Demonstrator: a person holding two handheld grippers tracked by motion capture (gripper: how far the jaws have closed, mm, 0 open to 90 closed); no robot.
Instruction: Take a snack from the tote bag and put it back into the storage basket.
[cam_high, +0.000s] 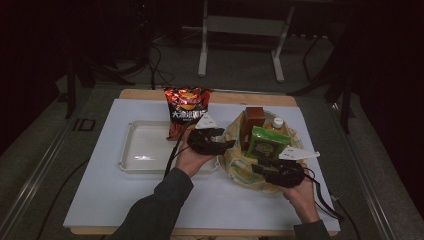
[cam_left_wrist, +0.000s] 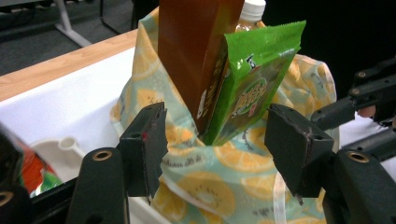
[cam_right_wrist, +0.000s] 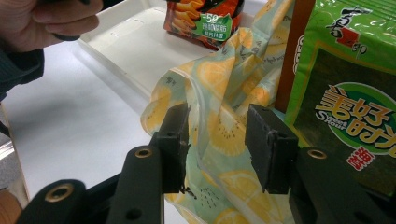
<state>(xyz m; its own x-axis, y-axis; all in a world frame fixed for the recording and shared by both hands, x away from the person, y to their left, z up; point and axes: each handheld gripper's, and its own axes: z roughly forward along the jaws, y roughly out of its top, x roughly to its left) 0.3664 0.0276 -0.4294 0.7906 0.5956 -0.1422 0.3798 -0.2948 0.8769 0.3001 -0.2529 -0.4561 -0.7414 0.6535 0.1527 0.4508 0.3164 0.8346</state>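
The left gripper (cam_left_wrist: 212, 140) is held wide open at the fruit-print bag (cam_left_wrist: 224, 177), grasping nothing. The right gripper (cam_right_wrist: 217, 140) is spread around a fold of that bag, not clamped. A green snack packet (cam_high: 267, 142) and brown carton (cam_high: 252, 125) are stood inside, beside the white tray (cam_high: 145, 150).

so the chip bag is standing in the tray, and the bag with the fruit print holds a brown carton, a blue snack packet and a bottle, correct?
Not quite: the snack packet is green, not blue, as the left gripper view shows. The rest holds: the chip bag stands in the tray, and the fruit-print bag holds the brown carton, that packet and a bottle.
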